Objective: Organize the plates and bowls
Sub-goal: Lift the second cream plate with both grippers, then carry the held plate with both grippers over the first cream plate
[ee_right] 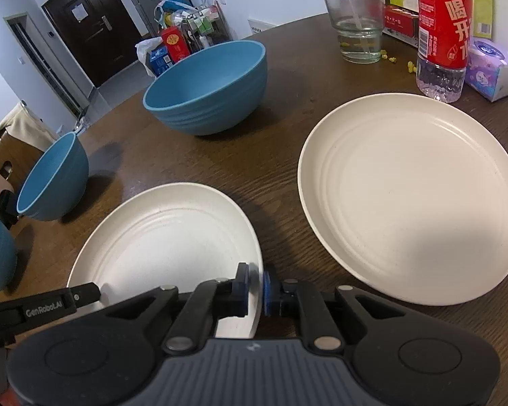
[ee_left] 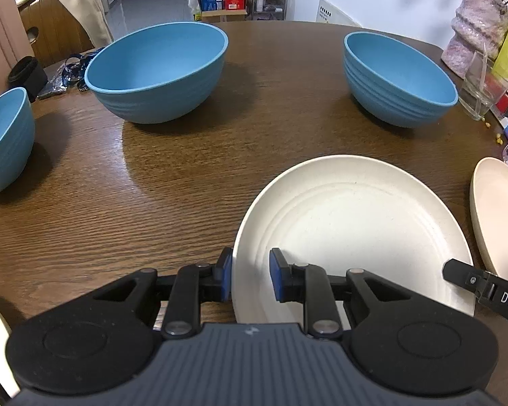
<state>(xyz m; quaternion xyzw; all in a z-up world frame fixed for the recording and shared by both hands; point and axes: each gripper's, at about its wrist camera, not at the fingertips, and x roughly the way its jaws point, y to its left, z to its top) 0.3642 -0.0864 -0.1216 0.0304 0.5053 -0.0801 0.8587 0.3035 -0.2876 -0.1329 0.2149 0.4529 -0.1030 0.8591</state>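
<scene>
Dark wood grain ran across the round table (ee_left: 172, 203) where we worked, with a doorway and a cluttered shelf far behind it.

Our left gripper (ee_left: 250, 277) straddled the near left rim of a cream plate (ee_left: 355, 230): one blue pad sat outside the rim, the other over the plate's inner slope. A gap showed around the rim, so the pads stood narrowly apart and we could not tell that they pressed it. Ahead of those fingers and to their left stood a large blue bowl (ee_left: 155, 71); ahead and to their right stood a second blue bowl (ee_left: 399, 81); a third blue bowl (ee_left: 6, 142) sat far off to the left.

Our right gripper (ee_right: 255, 289) had its pads pinched nearly together on the same plate's opposite rim, the thin edge caught between them. Beyond and to the right of these fingers lay a second cream plate (ee_right: 413, 196), apart from the first. Further ahead stood a glass (ee_right: 355, 27) and a red-labelled bottle (ee_right: 440, 34), both well away from the fingers.
</scene>
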